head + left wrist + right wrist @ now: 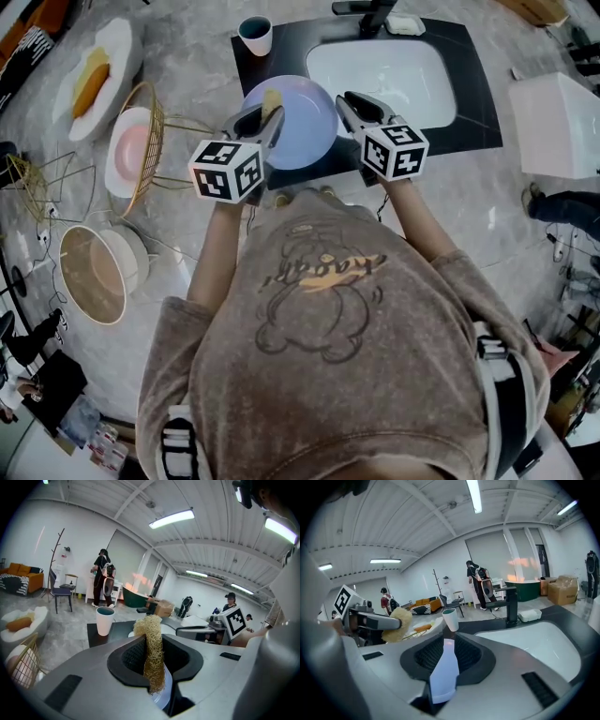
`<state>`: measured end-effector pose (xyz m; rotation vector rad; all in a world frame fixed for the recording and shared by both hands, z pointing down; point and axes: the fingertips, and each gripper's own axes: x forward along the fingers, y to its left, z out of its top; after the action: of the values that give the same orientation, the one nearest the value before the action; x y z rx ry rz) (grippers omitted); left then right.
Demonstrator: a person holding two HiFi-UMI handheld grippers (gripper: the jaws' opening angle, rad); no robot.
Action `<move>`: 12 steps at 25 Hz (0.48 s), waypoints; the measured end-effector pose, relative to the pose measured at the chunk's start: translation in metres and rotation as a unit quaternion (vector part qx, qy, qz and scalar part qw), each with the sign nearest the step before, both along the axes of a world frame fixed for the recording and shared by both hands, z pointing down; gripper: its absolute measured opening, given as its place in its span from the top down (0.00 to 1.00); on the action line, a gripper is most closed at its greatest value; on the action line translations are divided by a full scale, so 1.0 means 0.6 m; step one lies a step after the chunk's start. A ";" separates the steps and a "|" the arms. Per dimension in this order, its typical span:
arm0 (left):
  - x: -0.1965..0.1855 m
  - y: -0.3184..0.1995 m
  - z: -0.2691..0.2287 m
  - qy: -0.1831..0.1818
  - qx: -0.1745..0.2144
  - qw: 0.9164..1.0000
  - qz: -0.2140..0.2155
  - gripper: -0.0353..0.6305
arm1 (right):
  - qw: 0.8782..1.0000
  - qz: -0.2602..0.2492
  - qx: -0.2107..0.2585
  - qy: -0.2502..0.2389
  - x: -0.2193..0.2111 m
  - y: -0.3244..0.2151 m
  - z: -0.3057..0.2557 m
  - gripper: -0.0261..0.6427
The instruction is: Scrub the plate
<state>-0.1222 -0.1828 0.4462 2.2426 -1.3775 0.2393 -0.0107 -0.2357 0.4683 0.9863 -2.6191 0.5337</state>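
Head view shows the lilac plate (300,127) held over the dark mat (469,94), just near of the sink (375,70), with one gripper at each side. In the right gripper view, the plate's right rim (444,672) is seen pinched between the fingers of the right gripper (349,101). A straw-coloured fibre scrubber (152,653) is clamped between the fingers of the left gripper (267,122), and its tip is brought to the plate's far-left rim. Whether it is actually touching cannot be told.

The scrubbing step is judged to be in hand, at or just before contact. For the next move, the scrubber would have to be pressed onto the plate's face and swept across it. The right grip would have to be kept firm so that the plate is not twisted out by the rubbing.

Farther off, a white cup (255,36) is seen at the far-left corner of the mat, close enough to be knocked by a wide left stroke. To the left on the tabletop (187,56), a wire rack (150,112) holding a pink dish (127,150) is found. A platter of bread (94,75) is placed farther left, and a round bowl (94,272) is set at the near left. The faucet (370,11) is at the far edge, well apart from the work.
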 end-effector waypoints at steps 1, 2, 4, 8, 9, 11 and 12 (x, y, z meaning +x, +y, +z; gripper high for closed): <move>0.001 0.000 -0.001 -0.002 0.006 1.000 0.001 0.82 | 1.000 -0.003 0.006 0.000 0.002 0.009 -0.007 0.85; 0.003 0.000 -0.003 -0.003 0.013 1.000 0.002 0.82 | 1.000 -0.003 0.011 -0.002 0.004 0.016 -0.014 0.86; 0.004 0.001 -0.006 -0.004 0.030 1.000 0.000 0.82 | 1.000 0.000 0.018 -0.008 0.011 0.029 -0.022 0.87; -0.001 0.001 -0.012 0.002 0.070 0.997 -0.022 0.82 | 0.999 0.009 0.029 -0.020 0.024 0.046 -0.020 0.91; -0.003 0.002 -0.012 0.002 0.079 0.996 -0.028 0.82 | 0.999 0.011 0.033 -0.022 0.027 0.048 -0.019 0.92; -0.003 0.005 -0.011 -0.009 0.096 0.995 -0.032 0.82 | 0.999 0.019 0.040 -0.027 0.035 0.050 -0.018 0.95; -0.003 0.006 -0.010 -0.014 0.103 0.994 -0.032 0.82 | 0.998 0.022 0.044 -0.031 0.039 0.051 -0.019 0.96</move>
<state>-0.1238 -0.1791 0.4399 2.3629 -1.5491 0.1109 0.0128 -0.2053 0.4569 1.0734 -2.7007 0.4703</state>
